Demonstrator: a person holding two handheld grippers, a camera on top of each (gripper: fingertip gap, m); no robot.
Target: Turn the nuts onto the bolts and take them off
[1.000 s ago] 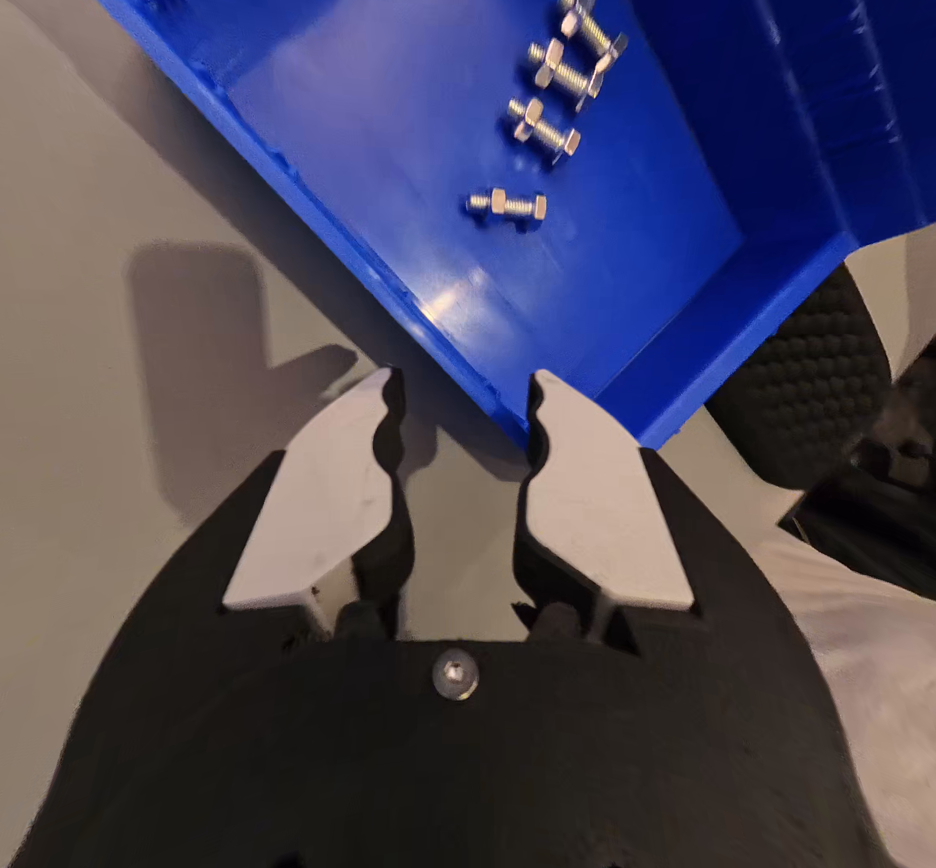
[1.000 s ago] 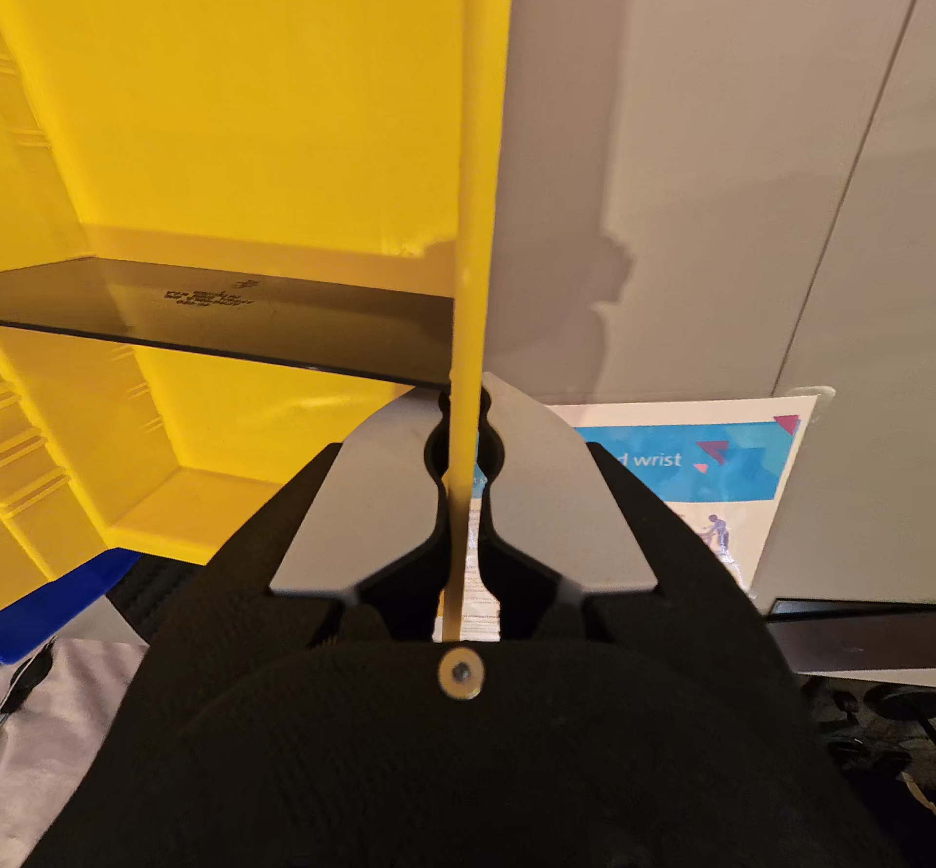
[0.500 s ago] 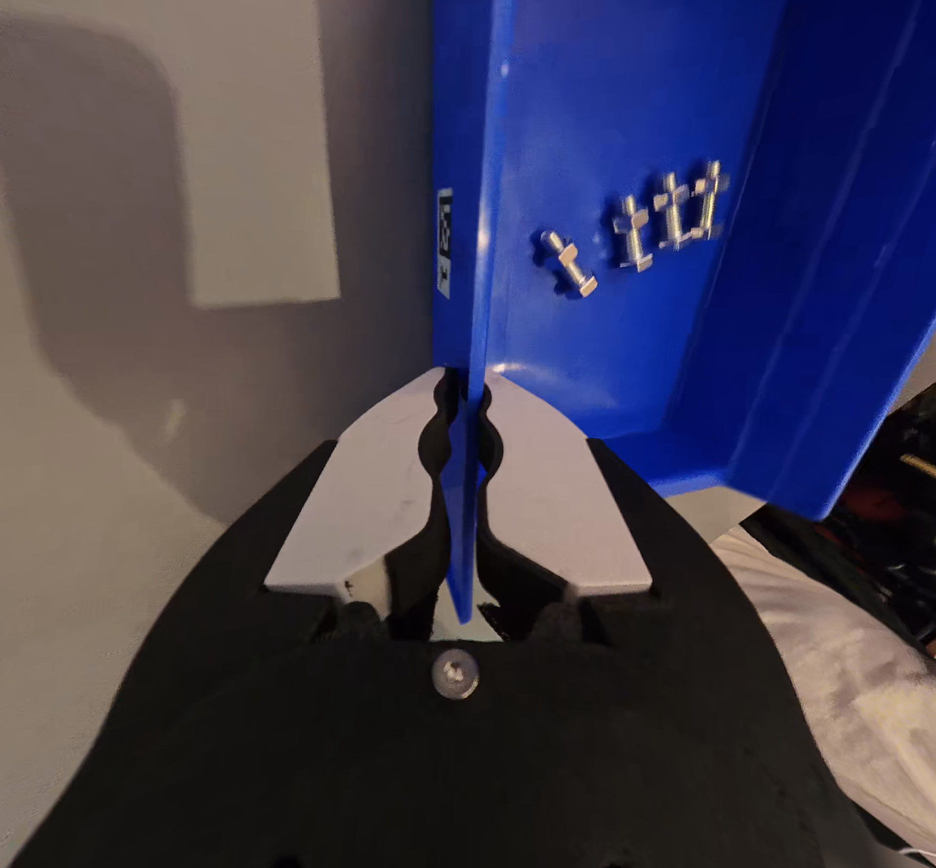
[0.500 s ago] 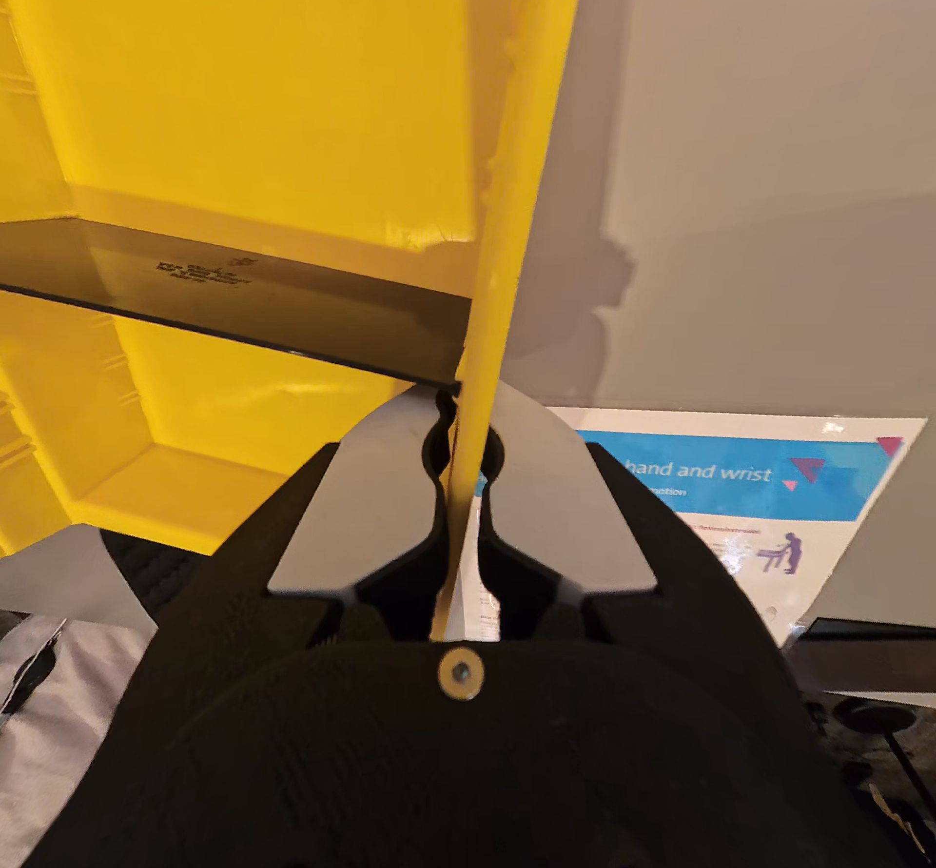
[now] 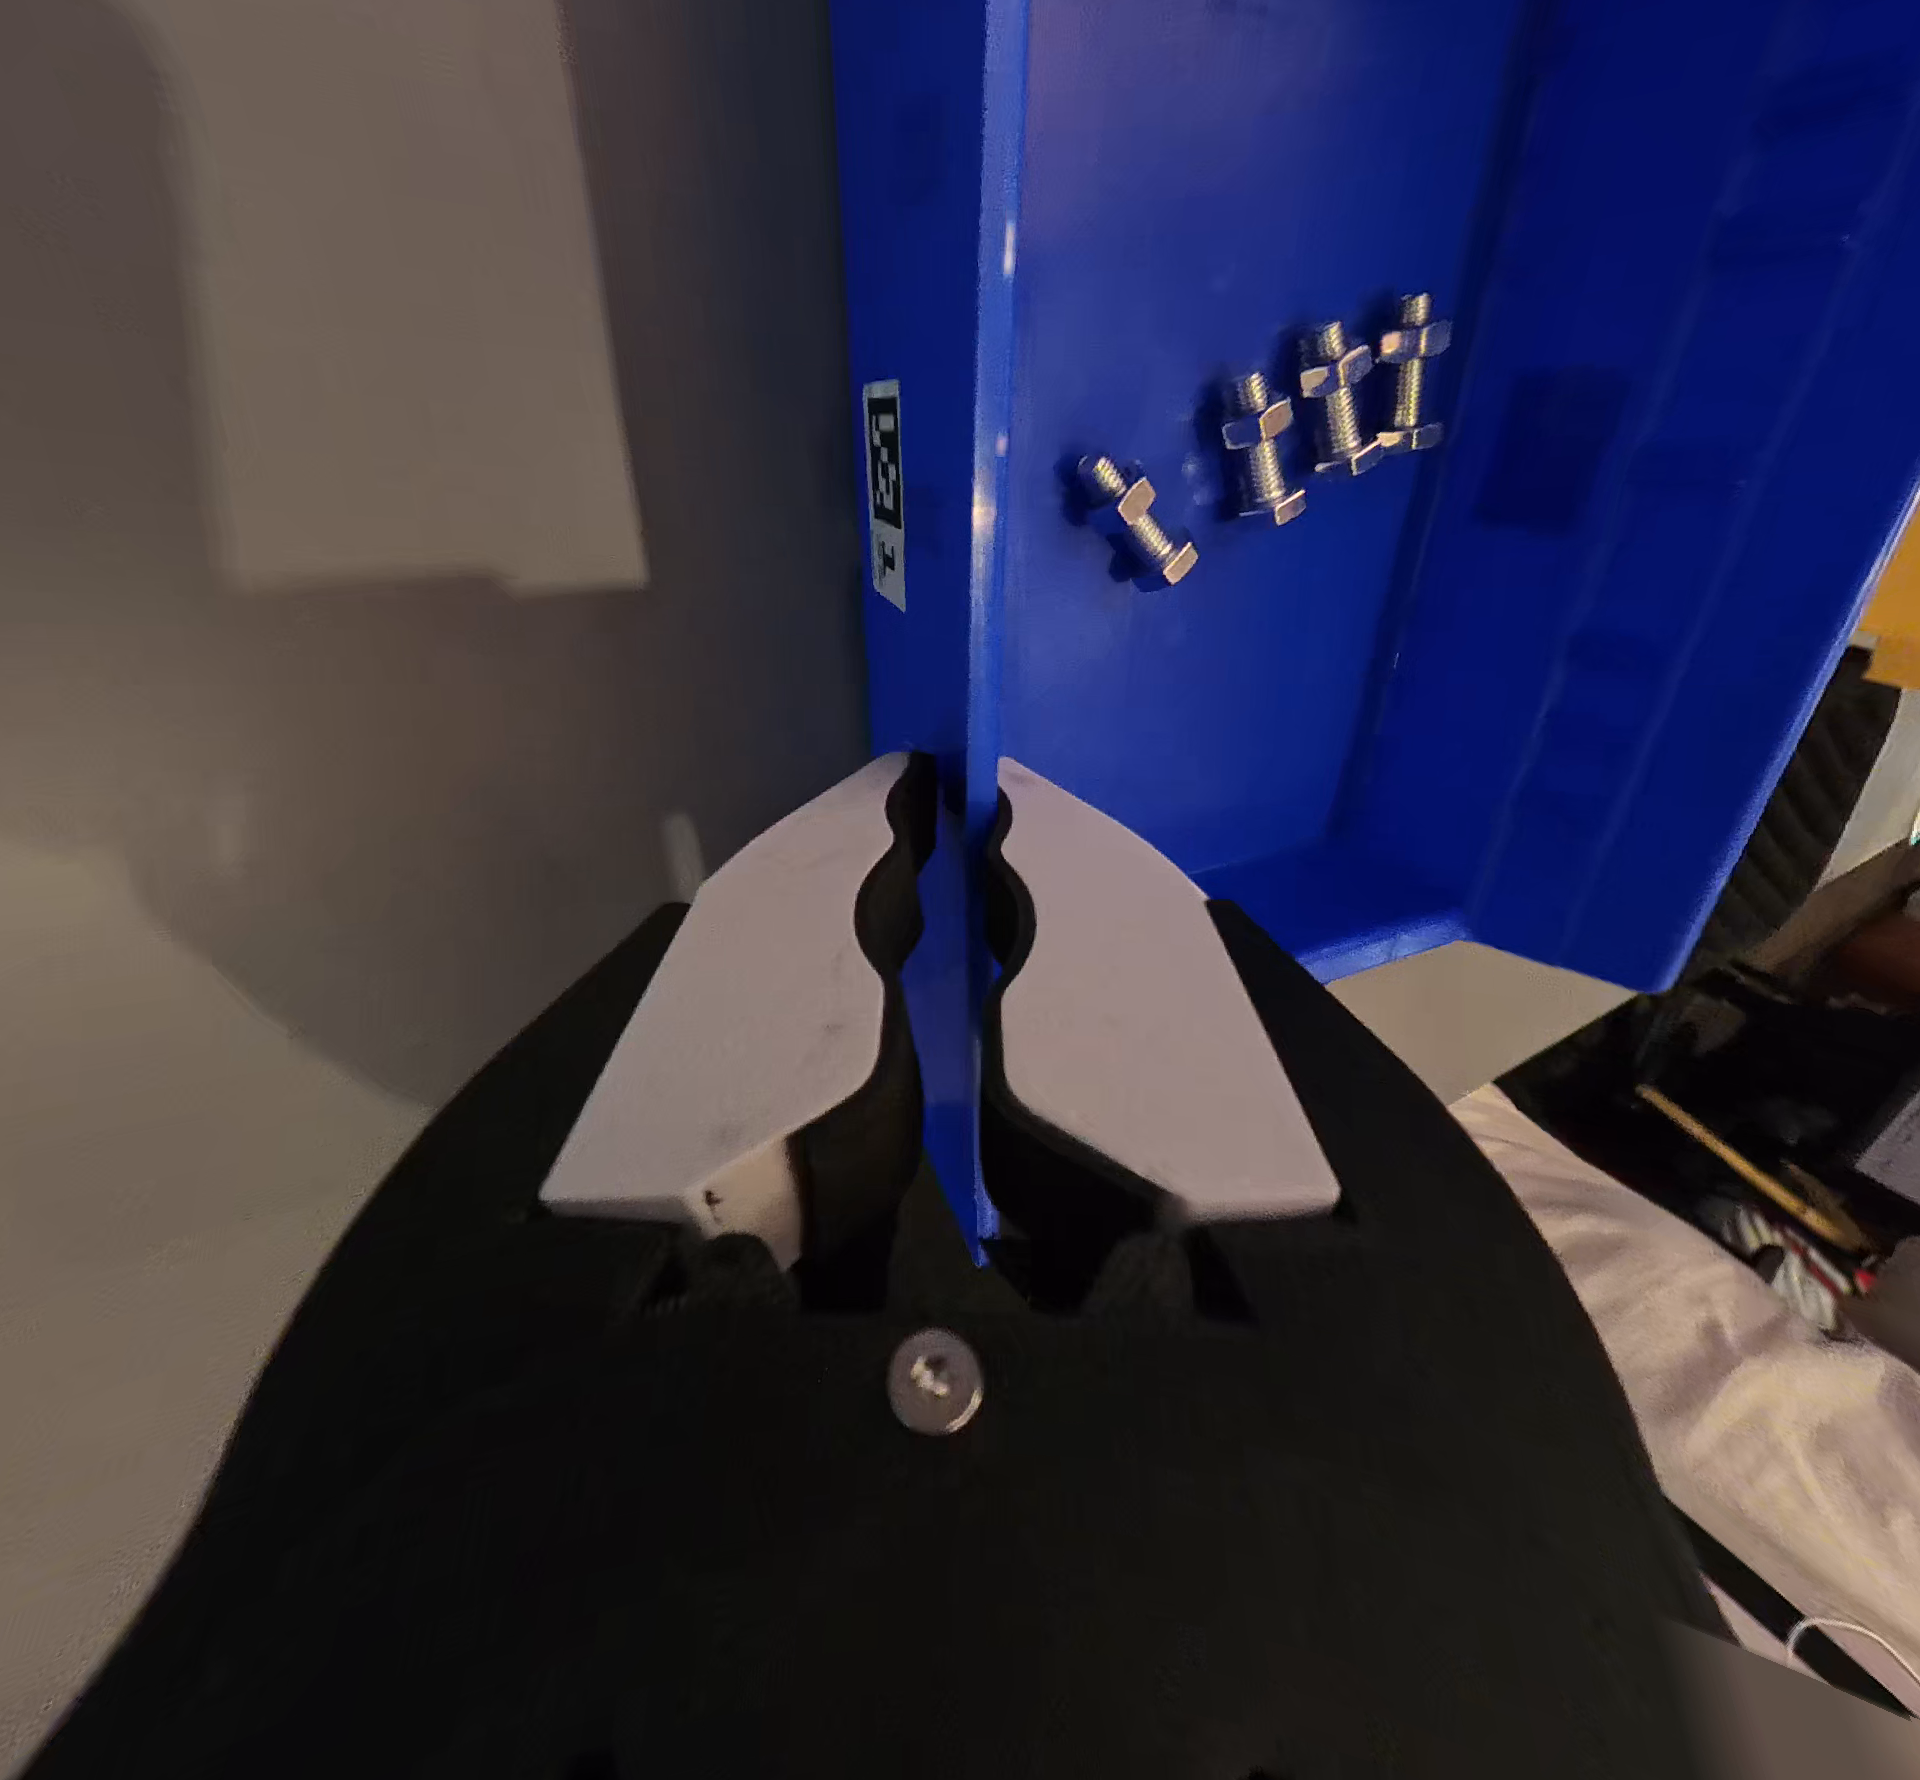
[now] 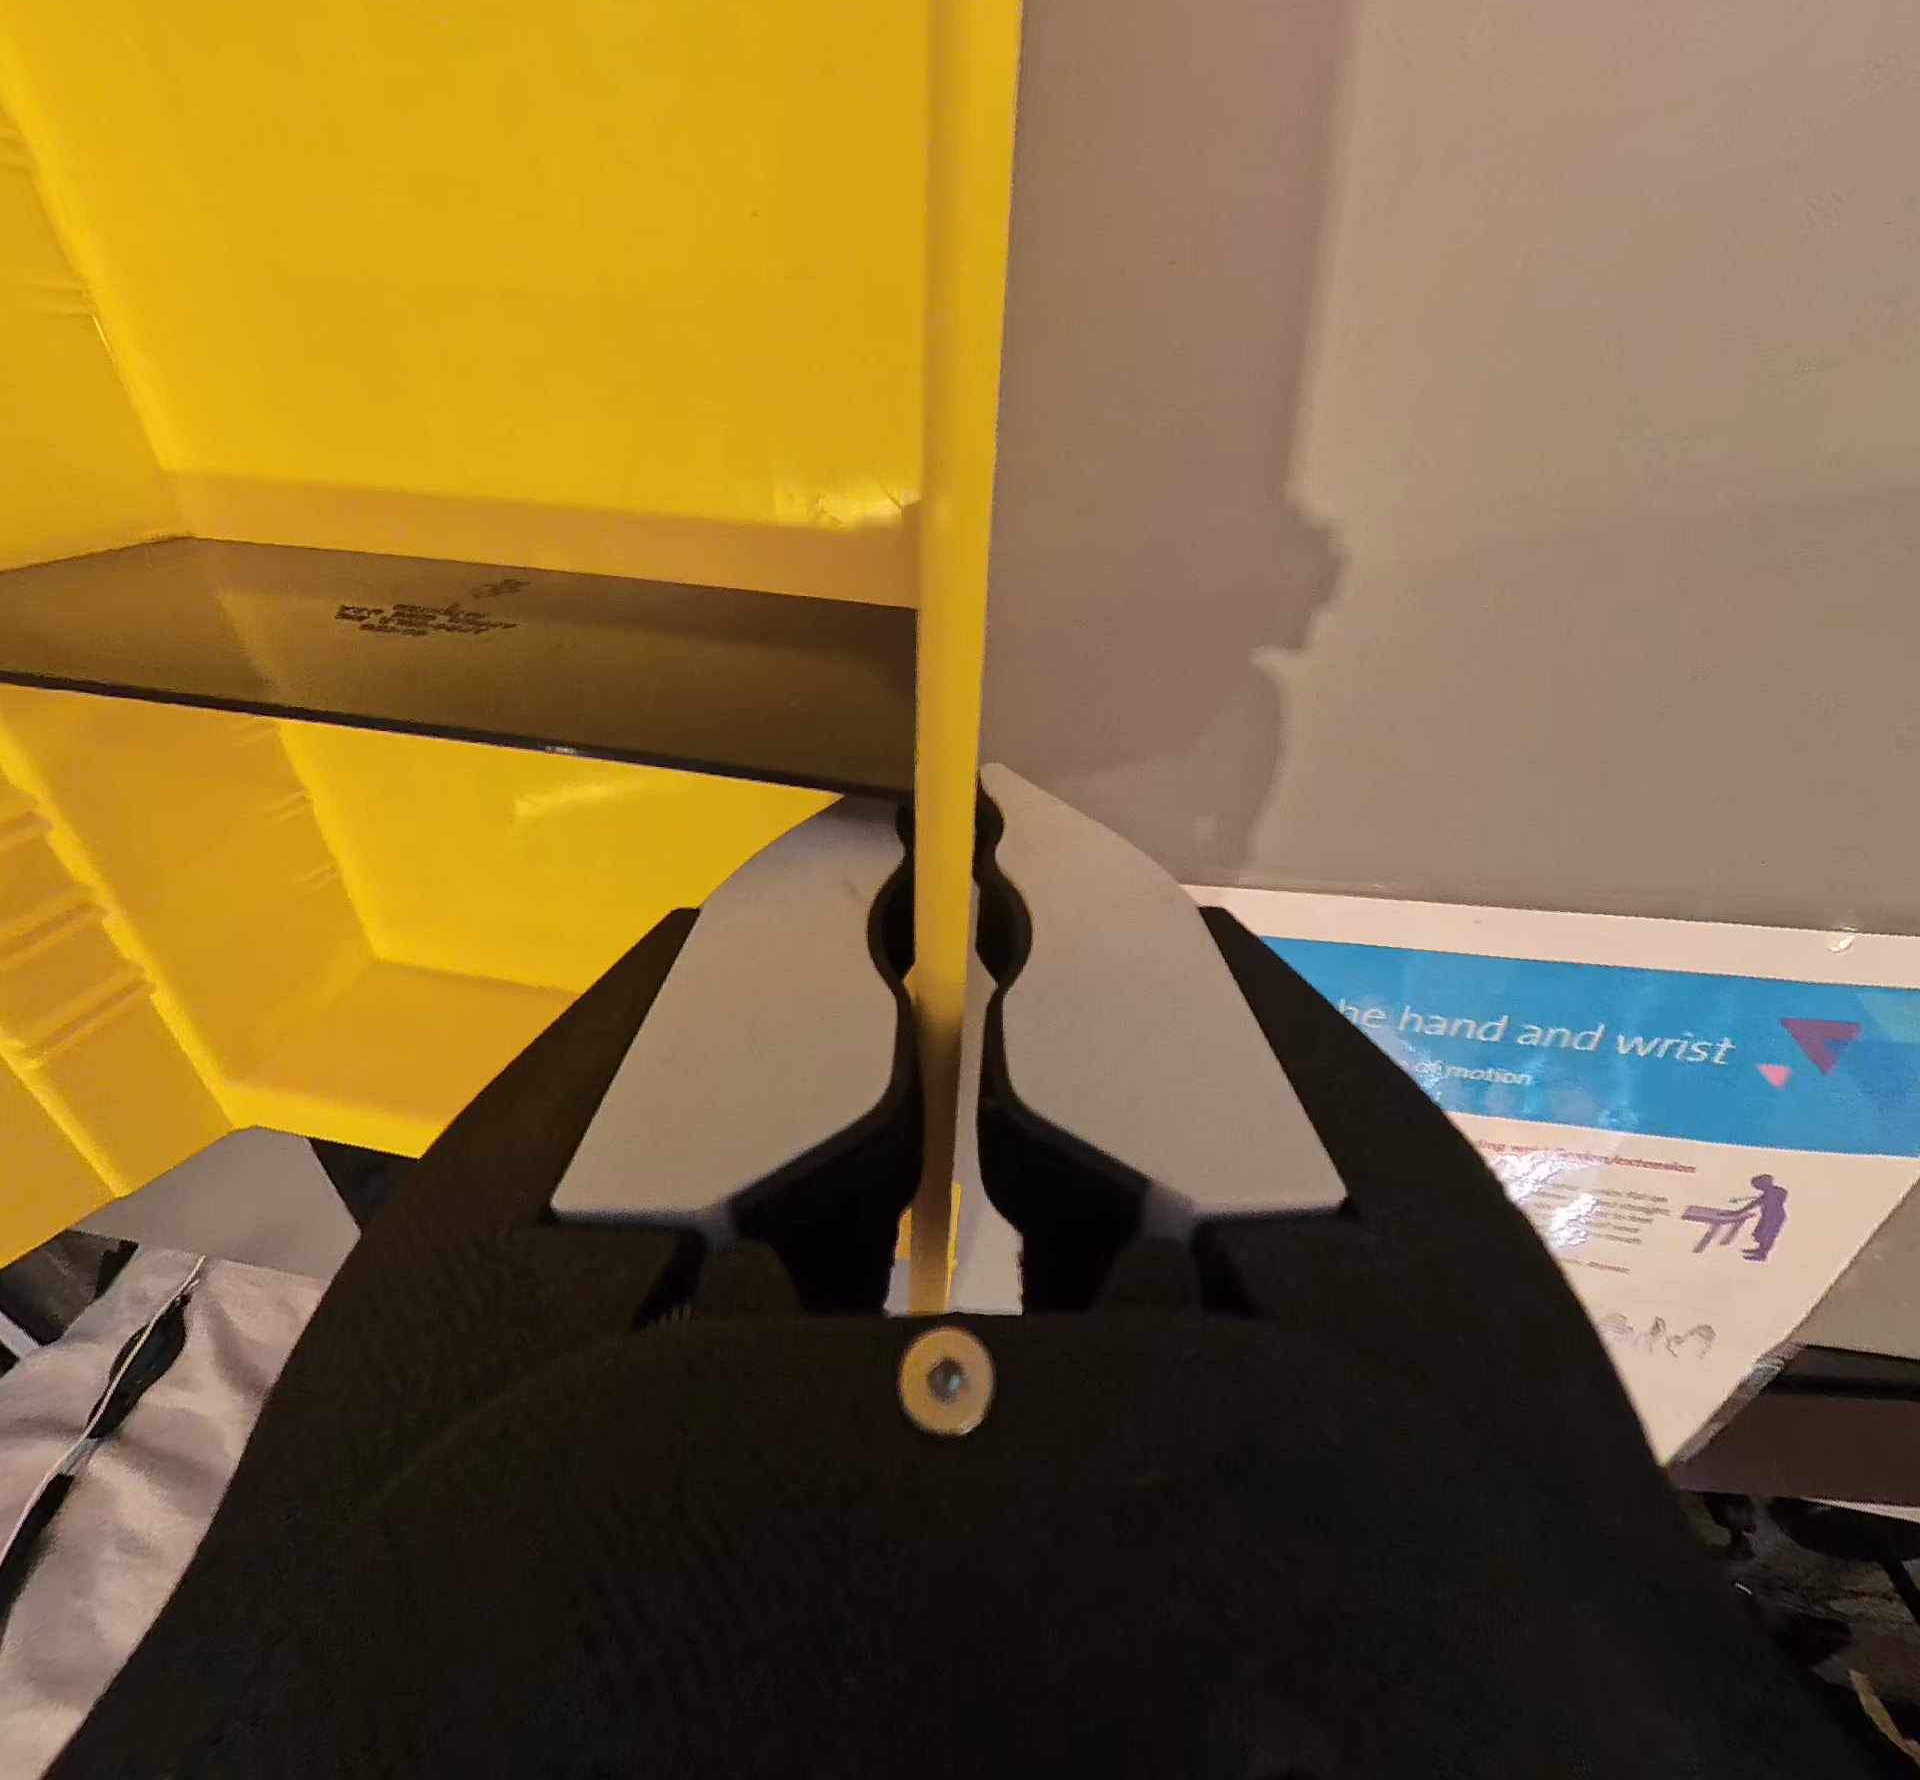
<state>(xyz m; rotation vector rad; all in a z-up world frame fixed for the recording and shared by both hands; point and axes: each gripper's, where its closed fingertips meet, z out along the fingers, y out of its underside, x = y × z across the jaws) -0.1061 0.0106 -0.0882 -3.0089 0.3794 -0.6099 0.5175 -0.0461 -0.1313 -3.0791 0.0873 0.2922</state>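
In the left wrist view, my left gripper (image 5: 961, 785) is shut on the left side wall of a blue bin (image 5: 1226, 743). Several silver bolts with nuts threaded on them (image 5: 1262, 447) lie in a row on the bin's floor, right of the gripped wall. In the right wrist view, my right gripper (image 6: 951, 785) is shut on the right side wall of a yellow bin (image 6: 520, 276). A black divider plate (image 6: 468, 650) crosses the yellow bin; no bolts show in it.
A small black-and-white tag (image 5: 885, 494) sits on the blue bin's outer wall. A printed sheet (image 6: 1662, 1107) lies right of the yellow bin on the grey table (image 6: 1507, 380). White cloth (image 5: 1714, 1367) and dark clutter (image 5: 1766, 1107) lie at the near right. Some 65 cm of space lies between my two pairs of fingers.
My left gripper went from open beside the blue bin's corner to shut on its side wall. The right gripper kept its hold on the yellow bin, which shifted slightly against the table.
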